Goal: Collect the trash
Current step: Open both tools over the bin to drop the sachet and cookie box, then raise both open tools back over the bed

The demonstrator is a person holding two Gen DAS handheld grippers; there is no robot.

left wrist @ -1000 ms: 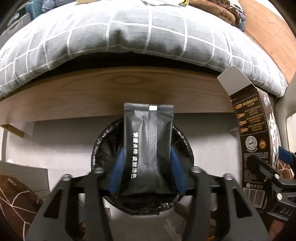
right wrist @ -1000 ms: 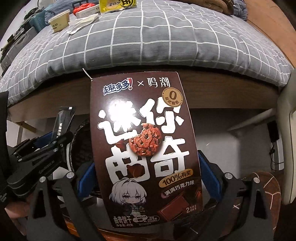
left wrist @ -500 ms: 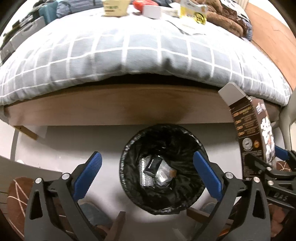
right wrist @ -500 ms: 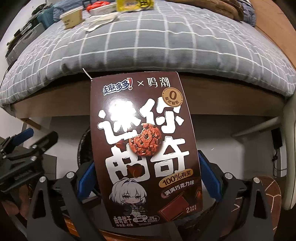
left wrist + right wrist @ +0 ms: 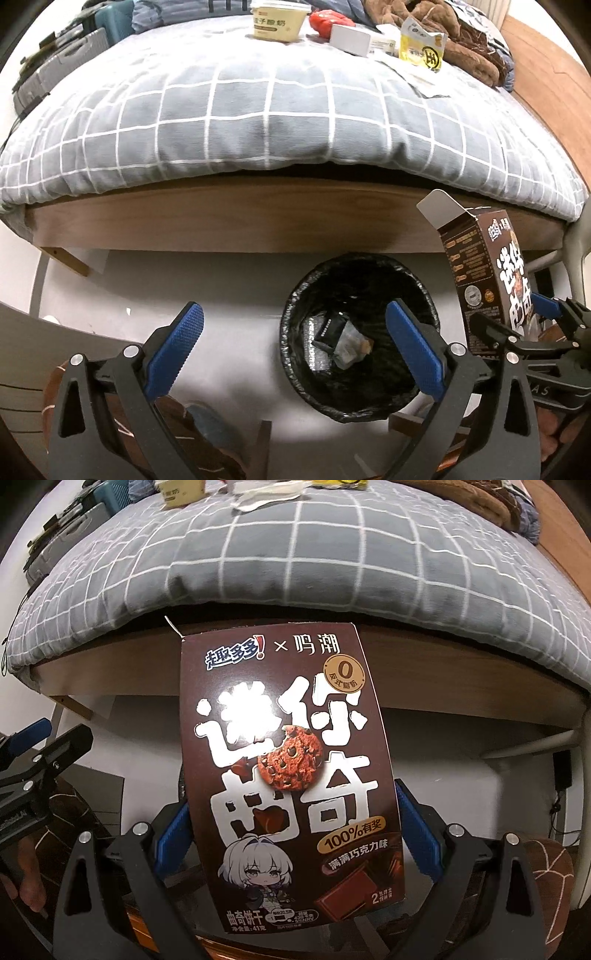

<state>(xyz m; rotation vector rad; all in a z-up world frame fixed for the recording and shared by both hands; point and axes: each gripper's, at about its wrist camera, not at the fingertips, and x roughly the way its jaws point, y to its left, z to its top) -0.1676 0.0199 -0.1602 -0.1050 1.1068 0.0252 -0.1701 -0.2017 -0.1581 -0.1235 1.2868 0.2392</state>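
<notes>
Bed (image 5: 258, 122) with grey checked duvet overhung the black-lined bin (image 5: 360, 339); yogurt tub (image 5: 280, 20) and wrappers lay on top. Left gripper (image 5: 295, 347) gaped wide, empty, above the floor beside the bin. Left view alone showed discarded wrappers inside. Right gripper (image 5: 295, 830) clamped the brown cookie box (image 5: 291, 771) upright, hiding the bin.

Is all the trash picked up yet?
Not yet. Some wrappers already lie in the bin. The right gripper holds the cookie box; the left gripper is open. A yogurt cup and yellow packet remain on the bed.
</notes>
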